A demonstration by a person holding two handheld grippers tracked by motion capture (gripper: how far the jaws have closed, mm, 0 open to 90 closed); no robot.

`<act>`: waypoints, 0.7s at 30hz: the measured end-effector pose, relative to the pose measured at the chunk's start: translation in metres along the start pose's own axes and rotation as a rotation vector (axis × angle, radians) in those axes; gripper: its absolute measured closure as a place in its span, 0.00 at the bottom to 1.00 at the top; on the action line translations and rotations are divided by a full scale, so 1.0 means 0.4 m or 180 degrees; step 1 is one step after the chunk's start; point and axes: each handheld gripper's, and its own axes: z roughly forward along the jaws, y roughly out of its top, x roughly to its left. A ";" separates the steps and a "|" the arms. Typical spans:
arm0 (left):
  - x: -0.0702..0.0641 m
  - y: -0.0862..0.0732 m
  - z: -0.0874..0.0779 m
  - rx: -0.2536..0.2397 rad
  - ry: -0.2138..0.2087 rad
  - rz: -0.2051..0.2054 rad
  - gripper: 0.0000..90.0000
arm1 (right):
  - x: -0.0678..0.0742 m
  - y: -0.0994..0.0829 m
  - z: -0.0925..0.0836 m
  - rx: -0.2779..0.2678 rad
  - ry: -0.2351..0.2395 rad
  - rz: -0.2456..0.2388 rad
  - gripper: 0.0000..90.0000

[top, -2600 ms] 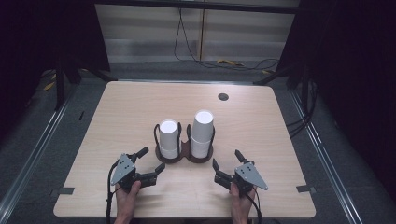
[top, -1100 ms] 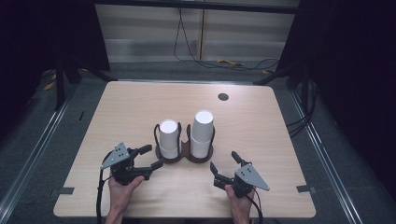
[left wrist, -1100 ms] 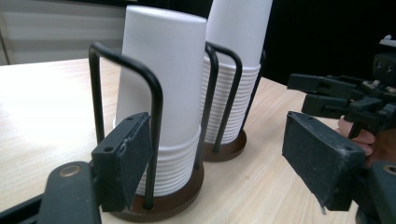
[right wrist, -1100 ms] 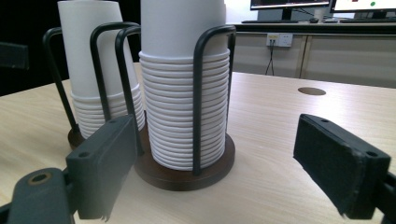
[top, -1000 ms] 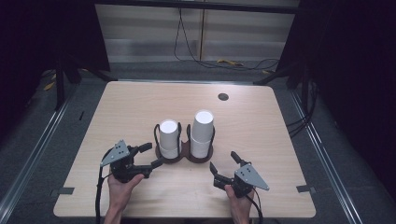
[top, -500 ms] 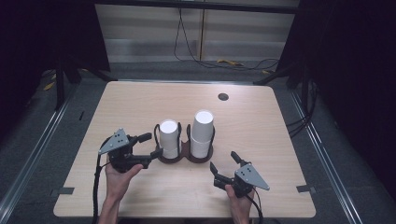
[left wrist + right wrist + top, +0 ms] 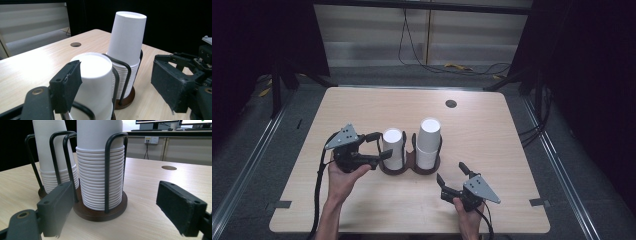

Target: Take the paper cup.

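Left gripper higher, beside cups

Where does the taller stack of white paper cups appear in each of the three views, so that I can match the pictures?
High view: taller cup stack stands at table centre, right of the shorter cup stack.
Left gripper view: upper middle, behind the shorter stack.
Right gripper view: centre foreground, in its black wire holder; shorter stack at left.
Shared landmark: the round hole in the table.

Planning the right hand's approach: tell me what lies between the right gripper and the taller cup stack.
High view: only bare tabletop separates the right gripper from the taller cup stack.
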 end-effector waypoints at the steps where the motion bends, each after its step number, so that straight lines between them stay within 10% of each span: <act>1: 0.002 0.008 0.002 0.0028 -0.0004 0.0017 0.28 | 0.000 0.000 0.000 0.0005 0.0000 0.0002 0.16; 21: 0.059 0.105 0.068 0.0765 0.0003 0.0159 0.29 | -0.001 0.000 0.000 0.0010 0.0013 0.0005 0.16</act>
